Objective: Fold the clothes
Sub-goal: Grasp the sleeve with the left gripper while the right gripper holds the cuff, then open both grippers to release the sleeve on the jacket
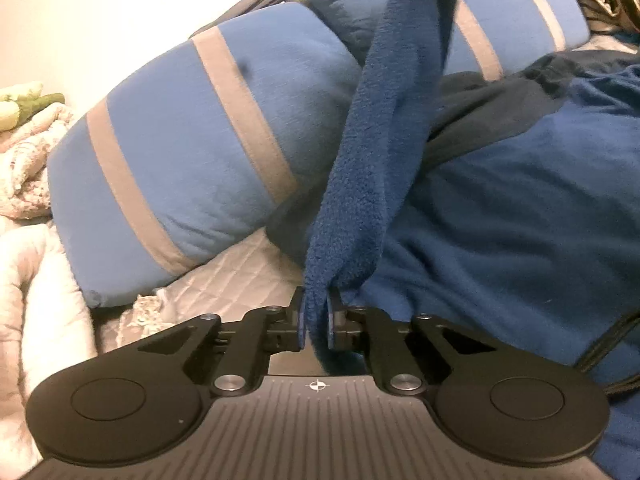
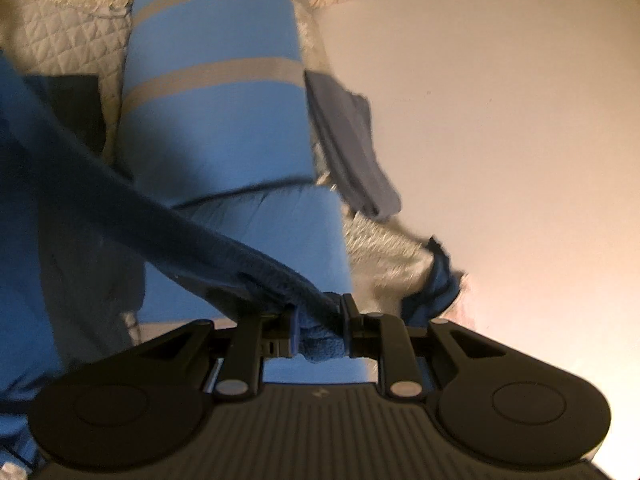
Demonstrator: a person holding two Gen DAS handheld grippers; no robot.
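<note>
Left wrist view
Left gripper: closed narrowly on 1 bunched strip of the blue fleece garment.
Fleece strip: stretched taut up from the jaws, crossing in front of the pillows.
Garment body: lay spread to the right of the strip, with 1 darker panel near its top.
Pillows: 2 blue pillows with grey stripes, the near pillow left of the strip, the far pillow behind it.
Quilt: 1 pale quilted cover under the near pillow.

Right wrist view
Right gripper: clamped on 1 thick fold of the same fleece.
Fleece: ran from the jaws up to the left.
Pillows: 2, directly behind the fleece.
Folded grey cloth: 1, just right of the pillows.
Containers: 0 seen.
</note>
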